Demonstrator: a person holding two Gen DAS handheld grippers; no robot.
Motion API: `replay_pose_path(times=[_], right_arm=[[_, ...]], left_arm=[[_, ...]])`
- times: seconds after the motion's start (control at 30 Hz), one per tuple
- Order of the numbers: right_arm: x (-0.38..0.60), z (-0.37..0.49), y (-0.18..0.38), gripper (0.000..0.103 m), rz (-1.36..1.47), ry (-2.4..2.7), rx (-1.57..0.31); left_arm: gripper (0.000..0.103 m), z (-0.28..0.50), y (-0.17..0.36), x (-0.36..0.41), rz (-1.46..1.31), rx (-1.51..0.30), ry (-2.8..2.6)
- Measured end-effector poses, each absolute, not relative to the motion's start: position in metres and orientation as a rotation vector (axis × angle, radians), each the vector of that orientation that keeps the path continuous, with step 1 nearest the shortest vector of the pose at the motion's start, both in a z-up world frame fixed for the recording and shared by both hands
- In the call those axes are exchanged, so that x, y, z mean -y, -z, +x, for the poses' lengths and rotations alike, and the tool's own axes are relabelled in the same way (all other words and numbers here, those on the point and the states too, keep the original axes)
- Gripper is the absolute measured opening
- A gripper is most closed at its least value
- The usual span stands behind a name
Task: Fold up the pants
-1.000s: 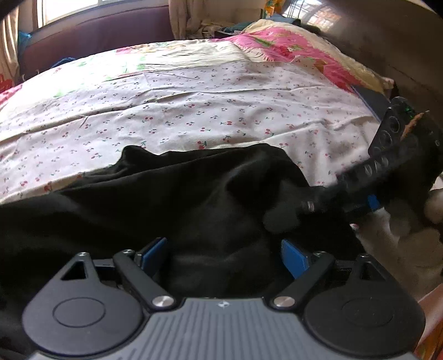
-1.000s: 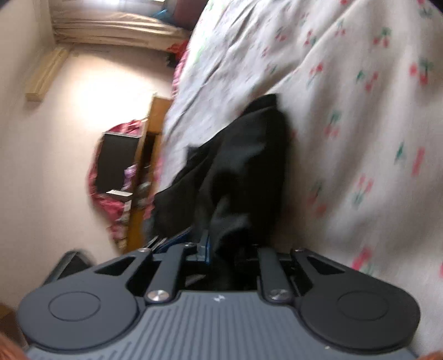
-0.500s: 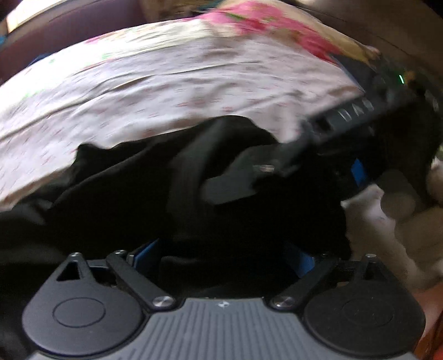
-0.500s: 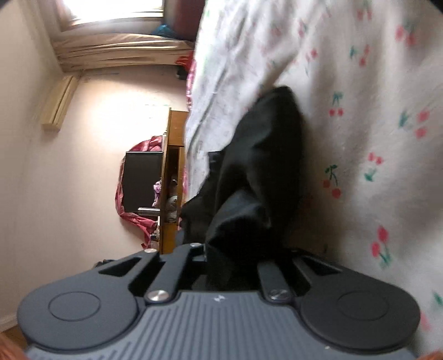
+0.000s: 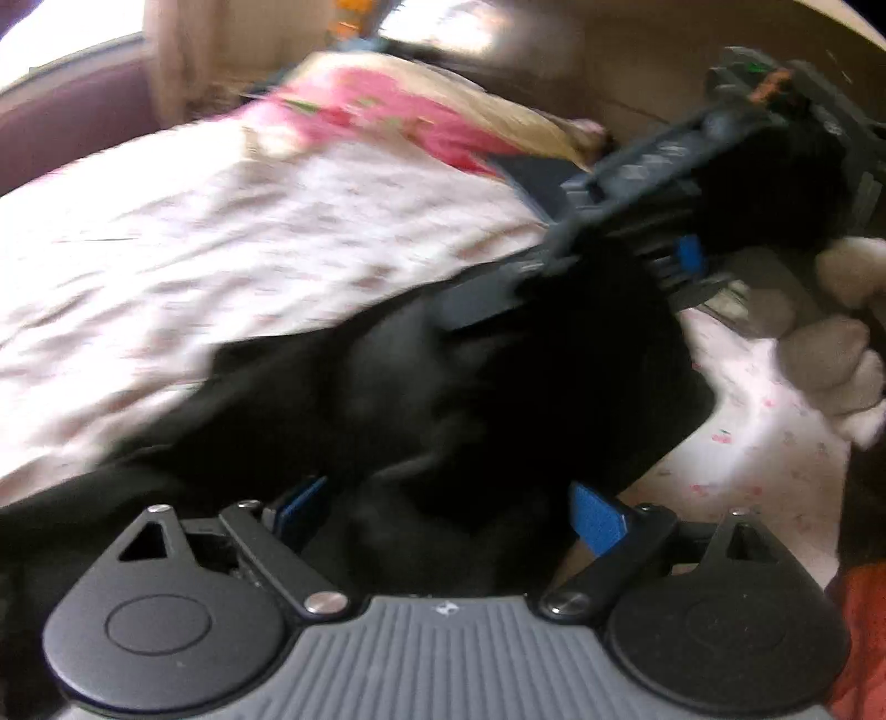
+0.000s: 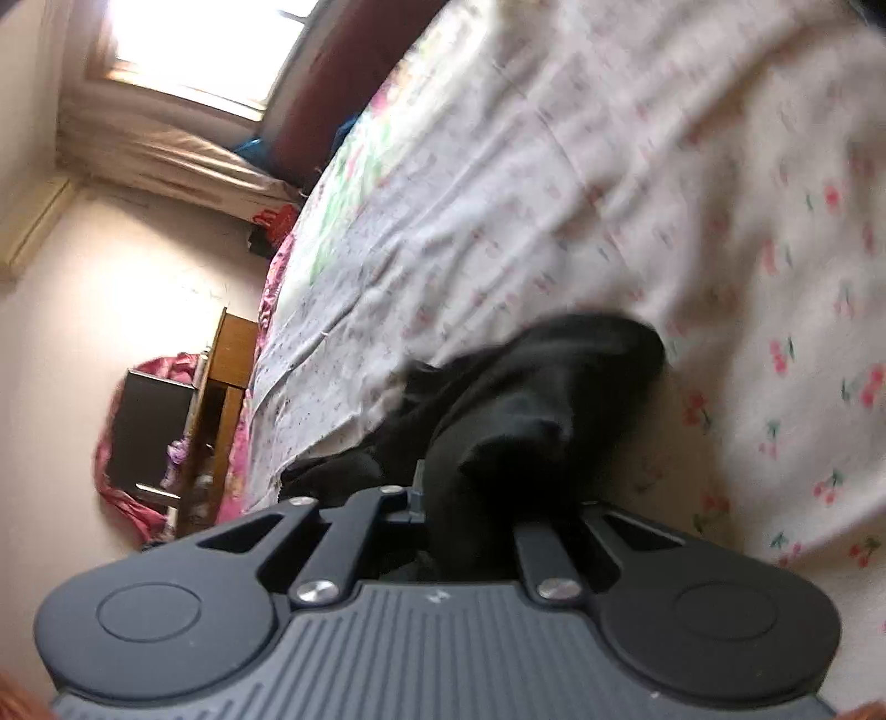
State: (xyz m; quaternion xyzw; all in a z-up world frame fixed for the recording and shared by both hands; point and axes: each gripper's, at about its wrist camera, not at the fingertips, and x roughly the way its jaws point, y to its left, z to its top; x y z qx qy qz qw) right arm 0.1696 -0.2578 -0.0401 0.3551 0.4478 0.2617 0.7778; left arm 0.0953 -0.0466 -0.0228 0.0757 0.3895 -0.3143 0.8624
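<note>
Two grippers work one pair of black pants on a bed covered by a cherry-print sheet. In the left wrist view the left gripper has its blue-padded fingers spread wide, with a heap of the black cloth lying between them; the pads do not look pressed on it. A second ago the cloth lay flatter and lower in this view, with the sheet filling most of the picture. Now the dark fabric rises in a diagonal band toward the upper right, where the right gripper lifts it, and the person's hand shows behind that tool at the right edge. The right gripper sits higher and nearer the pink floral pillow than it did before, and the picture is smeared.

In the right wrist view the right gripper is pinched tight on a fold of the pants; its jaws have just been closing, and the cloth is bunched between the narrow fingers. Compared with the earlier frame, the fabric hangs up off the sheet in a thicker hump, and more of the bed shows beyond it. The window and a wooden cabinet have shifted across the left side of the view.
</note>
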Motion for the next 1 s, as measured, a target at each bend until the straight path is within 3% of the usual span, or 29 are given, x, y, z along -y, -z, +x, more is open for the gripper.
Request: replay_pose_path(times=[0.23, 0.37, 0.63, 0.83, 1.0], right_arm=[[0.115, 0.175, -0.025, 0.008, 0.326, -0.700, -0.926], [0.027, 0.163, -0.027, 0.008, 0.059, -0.781, -0.916], [-0.075, 0.151, -0.003, 0.008, -0.090, -0.770, -1.018], [-0.088, 0.159, 0.008, 0.014, -0.075, -0.677, -1.093], [-0.094, 0.145, -0.008, 0.018, -0.132, -0.694, -1.044]], left_arm=[[0.103, 0.074, 0.002, -0.100, 0.008, -0.755, 0.317], [0.103, 0.051, 0.011, -0.147, -0.143, -0.732, 0.229], [0.103, 0.037, 0.023, -0.158, -0.197, -0.678, 0.228], [0.102, 0.043, 0.027, -0.166, -0.260, -0.689, 0.197], [0.103, 0.033, 0.018, -0.172, -0.286, -0.667, 0.194]])
